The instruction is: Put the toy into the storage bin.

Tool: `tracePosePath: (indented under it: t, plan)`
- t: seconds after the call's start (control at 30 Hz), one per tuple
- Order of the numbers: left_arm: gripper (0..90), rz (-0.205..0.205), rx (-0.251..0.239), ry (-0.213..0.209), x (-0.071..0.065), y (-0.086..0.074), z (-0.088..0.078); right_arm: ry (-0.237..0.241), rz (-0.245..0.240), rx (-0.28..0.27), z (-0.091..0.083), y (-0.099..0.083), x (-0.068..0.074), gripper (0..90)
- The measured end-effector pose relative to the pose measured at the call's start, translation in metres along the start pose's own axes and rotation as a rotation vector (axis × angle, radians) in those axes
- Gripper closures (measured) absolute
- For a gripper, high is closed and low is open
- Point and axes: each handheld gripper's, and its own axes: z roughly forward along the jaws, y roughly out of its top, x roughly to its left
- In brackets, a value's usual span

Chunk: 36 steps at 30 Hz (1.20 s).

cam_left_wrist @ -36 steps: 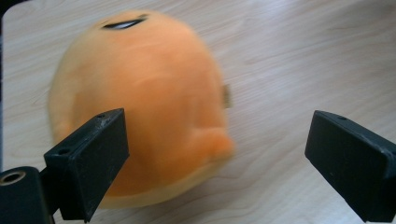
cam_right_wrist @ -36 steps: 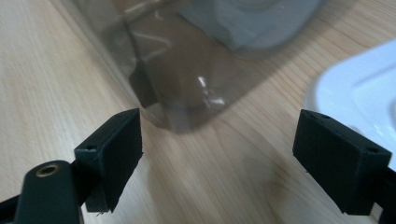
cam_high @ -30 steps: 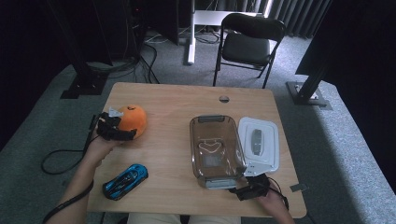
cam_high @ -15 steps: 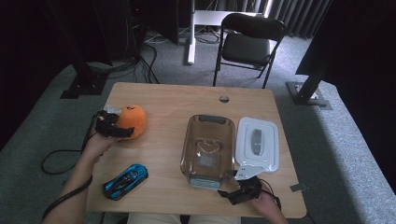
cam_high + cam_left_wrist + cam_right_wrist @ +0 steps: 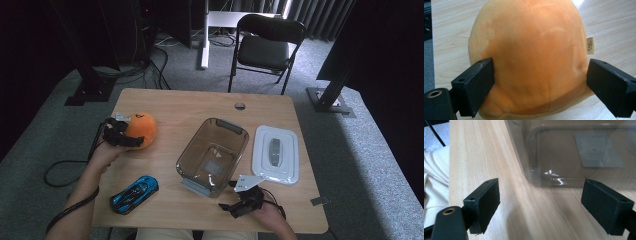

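A pale wooden surface (image 5: 170,200) is standing on grey carpet in a dim room, with a black folding chair (image 5: 265,45) waiting beyond its far edge.

Nearest the person, the right hand-held gripper (image 5: 239,206) is hovering at the front edge with its jaws apart and nothing between them. Since a second ago the clear brown plastic container (image 5: 212,155) just ahead of it has been swung round: it was lying square against the white rectangular lid (image 5: 276,152) and is now sitting skewed, its near end drawn away from the lid and toward the middle. In the right gripper view its rounded corner (image 5: 536,170) is lying just beyond the open jaws, untouched. I judge the turning is done, and that the tub is being made ready to receive something.

To the left, a blue toy car (image 5: 134,194) is lying near the front edge, untouched.

Farther back, the left hand-held gripper (image 5: 131,139) is staying where it was, its jaws spread wide around the round orange plush toy (image 5: 529,55); both pads are lying against its flanks, yet the plush is resting on the wood, so I am reading it as a grip with the lift not yet made. The toy is sitting well apart from the container, off to its left.
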Motion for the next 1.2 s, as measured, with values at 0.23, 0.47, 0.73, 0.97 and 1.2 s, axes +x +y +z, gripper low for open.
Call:
tracePosePath:
  t: [0.23,0.47,0.73,0.97,1.2]
  plan:
    - [9.0,-0.023,-0.036,-0.015,-0.001,0.006,-0.006,0.000,0.011,0.015,0.004,-0.002,-0.004,15.1]
    - [8.8,-0.076,0.000,0.028,0.004,0.009,0.009,-0.045,0.049,0.014,-0.010,-0.011,-0.009,15.1]
    - [23.4,-0.054,0.006,0.065,0.001,-0.002,0.023,-0.116,0.112,-0.005,-0.030,-0.024,-0.020,15.1]
    - [57.5,-0.040,-0.010,0.046,0.002,-0.004,0.014,-0.153,0.148,0.000,-0.046,-0.041,-0.025,15.1]
    - [68.8,0.009,-0.056,0.012,0.001,-0.005,0.003,-0.157,0.163,-0.016,-0.051,-0.049,-0.027,15.2]
